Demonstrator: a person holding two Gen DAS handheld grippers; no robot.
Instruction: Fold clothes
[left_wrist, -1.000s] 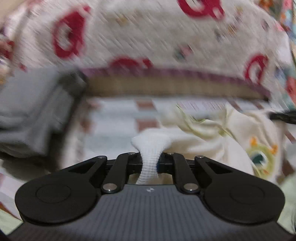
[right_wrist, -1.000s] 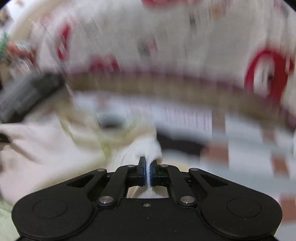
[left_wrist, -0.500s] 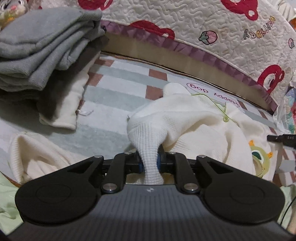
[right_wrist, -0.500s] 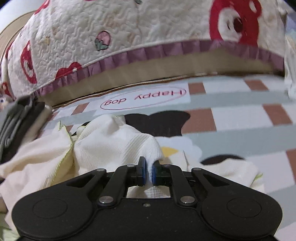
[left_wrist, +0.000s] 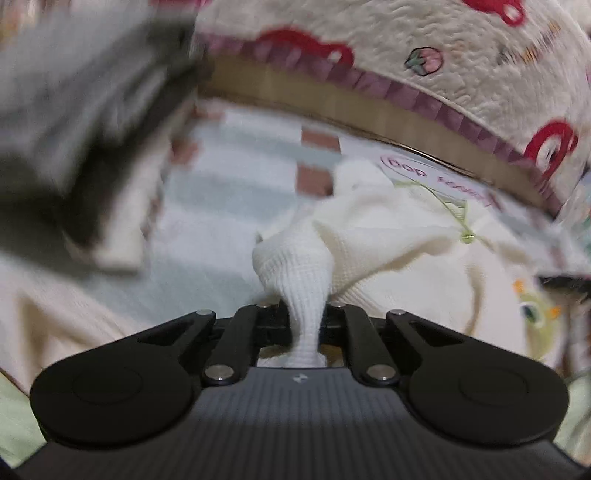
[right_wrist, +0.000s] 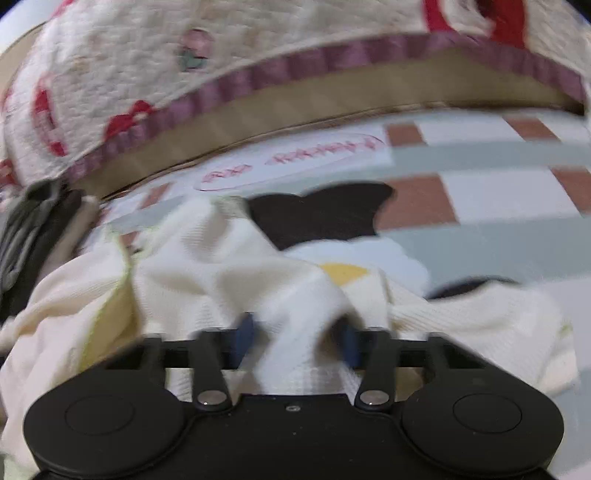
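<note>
A cream waffle-knit garment with green trim and a cartoon print lies bunched on the checked mat. My left gripper pinches a twisted fold of it. Its jaws are closing and stand almost together, with the cloth squeezed between the pads. In the right wrist view the same garment spreads in front of my right gripper. That gripper's blue pads stand well apart as the jaws close. A loose bunch of cloth lies between them, and the left pad's face is bare. The view is blurred.
A pile of folded grey clothes sits at the left, with a cream piece under it. The same pile shows at the left edge of the right wrist view. A quilted cover with red prints hangs along the back, above the mat.
Both grippers have sunk closer to the mat with the garment. The right gripper's pads, tight on the cloth before, now stand wider apart. The left gripper keeps its pinch.
</note>
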